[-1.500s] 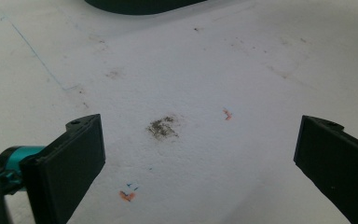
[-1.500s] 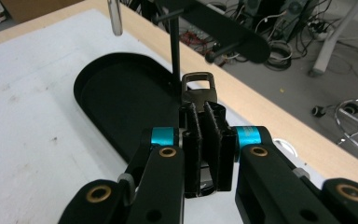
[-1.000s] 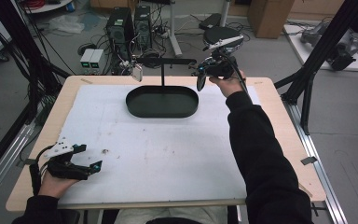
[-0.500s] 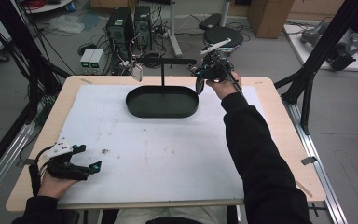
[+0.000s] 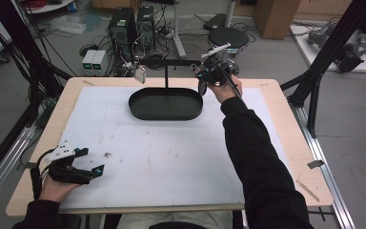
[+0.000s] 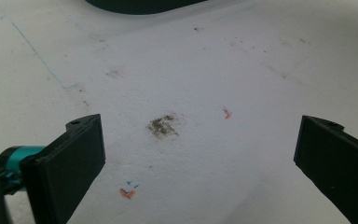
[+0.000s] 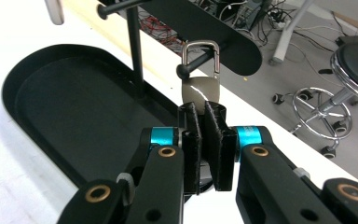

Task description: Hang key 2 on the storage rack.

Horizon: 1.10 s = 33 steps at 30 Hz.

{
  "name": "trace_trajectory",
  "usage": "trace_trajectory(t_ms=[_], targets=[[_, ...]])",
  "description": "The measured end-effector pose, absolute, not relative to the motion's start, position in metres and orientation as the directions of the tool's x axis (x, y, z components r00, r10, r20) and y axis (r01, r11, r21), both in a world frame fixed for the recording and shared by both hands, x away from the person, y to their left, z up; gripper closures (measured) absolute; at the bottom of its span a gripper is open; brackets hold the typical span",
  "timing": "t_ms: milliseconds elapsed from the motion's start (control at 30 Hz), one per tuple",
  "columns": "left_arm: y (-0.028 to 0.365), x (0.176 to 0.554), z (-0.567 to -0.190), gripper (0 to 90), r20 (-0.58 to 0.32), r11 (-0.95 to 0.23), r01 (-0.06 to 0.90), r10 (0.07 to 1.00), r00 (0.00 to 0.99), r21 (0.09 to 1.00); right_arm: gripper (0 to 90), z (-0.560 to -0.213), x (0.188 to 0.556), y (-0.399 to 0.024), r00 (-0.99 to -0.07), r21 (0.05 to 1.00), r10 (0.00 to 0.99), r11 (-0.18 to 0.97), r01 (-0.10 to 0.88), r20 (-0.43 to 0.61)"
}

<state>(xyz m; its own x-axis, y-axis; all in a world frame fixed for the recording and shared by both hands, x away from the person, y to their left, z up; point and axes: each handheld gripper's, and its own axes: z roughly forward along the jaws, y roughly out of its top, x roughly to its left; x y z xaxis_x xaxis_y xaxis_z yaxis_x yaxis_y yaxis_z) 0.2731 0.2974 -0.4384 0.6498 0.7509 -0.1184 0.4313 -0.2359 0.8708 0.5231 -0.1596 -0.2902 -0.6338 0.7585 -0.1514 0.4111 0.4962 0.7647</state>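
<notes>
Now right gripper (image 5: 205,78) slightly lower

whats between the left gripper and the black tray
Bare white mat with a few smudges; the high view shows nothing standing between the left gripper and the black tray. The left gripper view shows the same stained stretch.

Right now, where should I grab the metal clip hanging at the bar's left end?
Take the hanging metal clip by its flat lower plate, below the loop, probably from the table side, jaws across its two faces. It hangs free off the bar, plate clear; the right gripper holds its own clip that way.
</notes>
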Motion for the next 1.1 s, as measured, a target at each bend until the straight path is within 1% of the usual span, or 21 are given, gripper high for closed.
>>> trace_trajectory(t_ms=[133,333,467,533,600,633,667,700,733,767,800,833,867,933,967,1000,1033,1067,1100], targets=[[0.298,0.273,-0.438,2.4,-0.118,-0.235,0.43,0.751,0.65,0.871,85.4,-0.293,0.527,-0.16,-0.617,0.772,0.774,0.477,0.419,-0.143],[0.297,0.272,-0.438,2.4,-0.114,-0.236,0.422,0.748,0.653,0.875,85.4,-0.297,0.531,-0.159,-0.601,0.778,0.779,0.487,0.397,-0.181],[0.298,0.272,-0.437,2.4,-0.113,-0.237,0.421,0.747,0.655,0.875,85.2,-0.3,0.535,-0.16,-0.594,0.779,0.784,0.482,0.401,-0.18],[0.297,0.272,-0.438,2.4,-0.114,-0.236,0.423,0.749,0.653,0.875,84.3,-0.302,0.537,-0.161,-0.59,0.784,0.792,0.464,0.412,-0.158],[0.298,0.272,-0.438,2.4,-0.109,-0.242,0.422,0.748,0.655,0.874,80.5,-0.302,0.538,-0.161,-0.578,0.784,0.803,0.449,0.428,-0.145],[0.298,0.272,-0.438,2.4,-0.109,-0.242,0.422,0.748,0.655,0.874,80.5,-0.302,0.538,-0.161,-0.578,0.784,0.803,0.449,0.428,-0.145],[0.298,0.272,-0.437,2.4,-0.11,-0.239,0.421,0.749,0.654,0.875,70.3,-0.3,0.536,-0.164,-0.549,0.793,0.825,0.424,0.437,-0.138],[0.297,0.272,-0.438,2.4,-0.113,-0.233,0.422,0.751,0.65,0.876,70.3,-0.3,0.536,-0.164,-0.549,0.793,0.825,0.424,0.437,-0.138],[0.297,0.271,-0.438,2.4,-0.116,-0.23,0.423,0.752,0.649,0.876,60.2,-0.296,0.535,-0.168,-0.531,0.807,0.84,0.39,0.444,-0.113],[0.297,0.272,-0.438,2.4,-0.115,-0.232,0.423,0.751,0.65,0.876,60.2,-0.296,0.535,-0.168,-0.531,0.807,0.84,0.39,0.444,-0.113],[0.297,0.272,-0.438,2.4,-0.11,-0.238,0.421,0.75,0.652,0.876,48.6,-0.294,0.536,-0.175,-0.515,0.809,0.853,0.358,0.466,-0.081],[0.297,0.272,-0.438,2.4,-0.108,-0.24,0.421,0.751,0.652,0.875,44.8,-0.294,0.535,-0.177,-0.509,0.808,0.857,0.356,0.47,-0.082],[0.297,0.272,-0.438,2.4,-0.109,-0.239,0.424,0.752,0.65,0.874,44.8,-0.294,0.535,-0.177,-0.509,0.808,0.857,0.356,0.47,-0.082],[0.296,0.272,-0.438,2.3,-0.11,-0.24,0.425,0.751,0.651,0.873,39.8,-0.293,0.535,-0.185,-0.494,0.816,0.867,0.332,0.473,-0.066],[0.296,0.272,-0.438,2.4,-0.109,-0.24,0.424,0.751,0.651,0.873,31.8,-0.294,0.533,-0.19,-0.486,0.824,0.873,0.302,0.479,-0.037],[0.296,0.272,-0.438,2.4,-0.113,-0.238,0.426,0.751,0.651,0.873,27.9,-0.294,0.532,-0.192,-0.477,0.826,0.878,0.293,0.482,-0.033],[0.296,0.273,-0.438,2.4,-0.113,-0.239,0.427,0.75,0.652,0.872,27.9,-0.294,0.532,-0.192,-0.477,0.826,0.878,0.293,0.482,-0.033],[0.296,0.273,-0.439,2.4,-0.114,-0.238,0.426,0.75,0.652,0.873,22.0,-0.294,0.53,-0.195,-0.463,0.827,0.885,0.297,0.477,-0.051],[0.296,0.273,-0.439,2.4,-0.111,-0.241,0.426,0.75,0.652,0.872,19.1,-0.294,0.529,-0.195,-0.464,0.829,0.884,0.3,0.472,-0.056]])
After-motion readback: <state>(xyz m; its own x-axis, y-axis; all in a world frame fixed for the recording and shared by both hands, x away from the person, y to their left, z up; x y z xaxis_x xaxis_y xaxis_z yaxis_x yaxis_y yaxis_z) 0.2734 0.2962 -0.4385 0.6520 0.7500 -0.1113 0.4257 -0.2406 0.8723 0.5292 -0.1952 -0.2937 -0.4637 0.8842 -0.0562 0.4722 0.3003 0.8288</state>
